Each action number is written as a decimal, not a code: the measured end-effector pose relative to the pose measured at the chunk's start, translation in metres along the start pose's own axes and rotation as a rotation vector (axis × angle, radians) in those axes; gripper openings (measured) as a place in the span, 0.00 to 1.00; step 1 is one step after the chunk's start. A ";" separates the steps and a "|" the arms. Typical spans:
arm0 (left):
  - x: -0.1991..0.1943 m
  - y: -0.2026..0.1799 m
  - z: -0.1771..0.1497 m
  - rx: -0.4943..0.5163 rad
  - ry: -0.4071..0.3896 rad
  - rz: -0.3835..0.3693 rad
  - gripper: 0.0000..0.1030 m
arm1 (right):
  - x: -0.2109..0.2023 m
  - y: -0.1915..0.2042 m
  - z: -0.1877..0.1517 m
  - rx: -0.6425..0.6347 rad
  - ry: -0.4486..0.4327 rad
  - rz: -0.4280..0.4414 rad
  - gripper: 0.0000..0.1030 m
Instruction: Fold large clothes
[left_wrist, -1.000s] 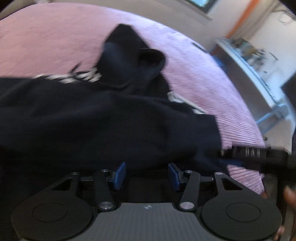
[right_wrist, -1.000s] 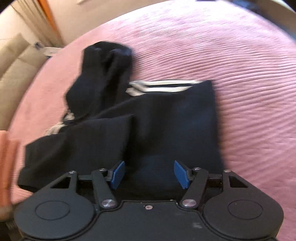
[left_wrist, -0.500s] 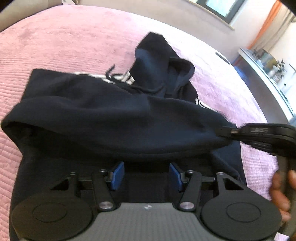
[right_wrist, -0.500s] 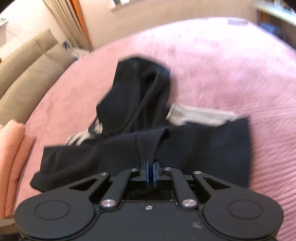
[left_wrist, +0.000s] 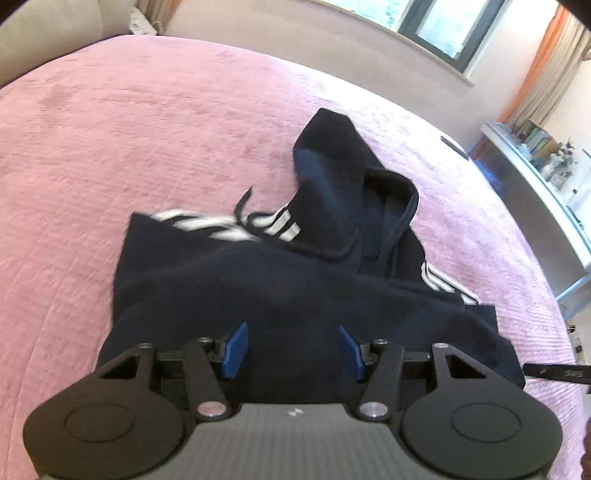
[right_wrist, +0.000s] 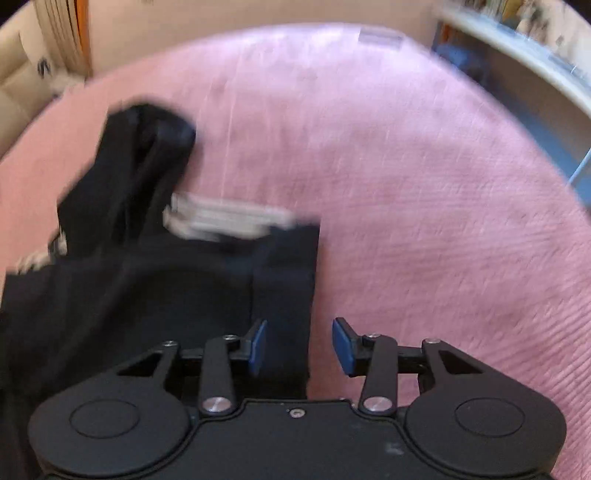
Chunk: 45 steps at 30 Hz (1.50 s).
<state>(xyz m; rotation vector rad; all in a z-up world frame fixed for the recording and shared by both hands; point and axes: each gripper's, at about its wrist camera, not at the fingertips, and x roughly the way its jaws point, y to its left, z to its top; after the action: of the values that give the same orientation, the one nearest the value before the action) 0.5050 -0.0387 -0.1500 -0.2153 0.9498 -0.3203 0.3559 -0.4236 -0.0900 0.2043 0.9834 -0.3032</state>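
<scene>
- Across the pink bedspread (left_wrist: 155, 122), a dark navy hoodie (left_wrist: 295, 295) lies folded over on itself, filling the lower middle of the left wrist view and the left half of the right wrist view.
- Its hood (left_wrist: 340, 177) points toward the upper right of the left wrist frame, with a dark drawstring (left_wrist: 395, 236) trailing down from the hood opening.
- White stripes (left_wrist: 221, 225) show along the upper edge of the folded body, left of the hood, and again at a second spot lower right of it.
- At the bottom of the left wrist frame, the left gripper (left_wrist: 291, 349) stands with its blue-padded fingers (left_wrist: 234, 349) spread wide; navy cloth lies beneath the gap, and neither pad pinches it.
- At the bottom of the right wrist frame, the right gripper (right_wrist: 299, 347) is likewise released, its blue pads (right_wrist: 341, 345) well apart; the hoodie's right-hand edge (right_wrist: 291, 288) runs down into the gap, nearer the left pad, with bare bedspread under the other.
- The right wrist picture is smeared with motion blur, so the stripes (right_wrist: 221, 218) there read only as a pale streak.
- At the right edge of the left wrist frame, a dark bar of the other tool (left_wrist: 557, 373) juts in beside the hoodie.
- Behind the bed, a window (left_wrist: 436, 29) and orange curtain (left_wrist: 539, 62) sit at upper right, above a white shelf (left_wrist: 535, 177) crowded with small items.
</scene>
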 end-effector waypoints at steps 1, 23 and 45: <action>0.009 0.000 0.005 0.002 0.006 -0.001 0.55 | -0.004 0.007 0.002 -0.015 -0.036 0.003 0.49; 0.114 -0.066 0.164 0.186 -0.066 -0.105 0.51 | 0.093 0.100 0.131 -0.008 -0.141 0.247 0.37; 0.147 -0.038 0.199 0.150 -0.140 -0.068 0.10 | 0.157 0.131 0.169 -0.037 -0.181 0.132 0.07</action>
<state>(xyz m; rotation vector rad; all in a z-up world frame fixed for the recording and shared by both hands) 0.7410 -0.1193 -0.1368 -0.1312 0.7779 -0.4314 0.6147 -0.3770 -0.1266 0.2032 0.7925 -0.1788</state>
